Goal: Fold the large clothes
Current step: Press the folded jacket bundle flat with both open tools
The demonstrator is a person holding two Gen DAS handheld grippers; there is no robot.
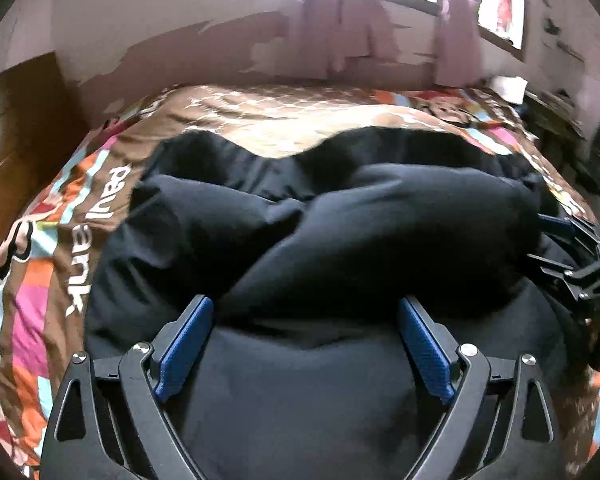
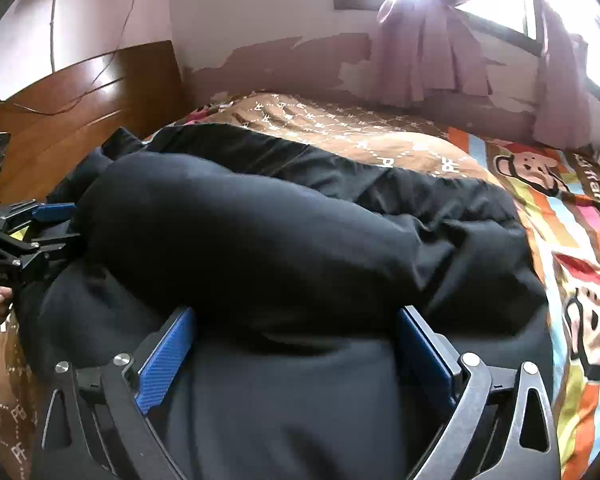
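A large black garment [image 1: 300,248] lies bunched on the bed, with a thick rolled fold across its middle; it also fills the right wrist view [image 2: 260,232]. My left gripper [image 1: 306,312] is open, its blue pads [image 1: 188,344] spread wide over the near part of the cloth, holding nothing. My right gripper [image 2: 296,320] is open too, its blue pads [image 2: 168,356] on either side of the near cloth. Each gripper shows at the edge of the other's view: the right one [image 1: 572,256] and the left one [image 2: 32,236], both at the garment's sides.
The bed has a brown and striped cartoon-monkey bedspread [image 2: 560,216]. A wooden headboard [image 2: 80,96] stands at the left. The peeling pink wall, pink curtains [image 2: 432,40] and a bright window are behind the bed. Dark clutter [image 1: 572,132] sits at the right of the bed.
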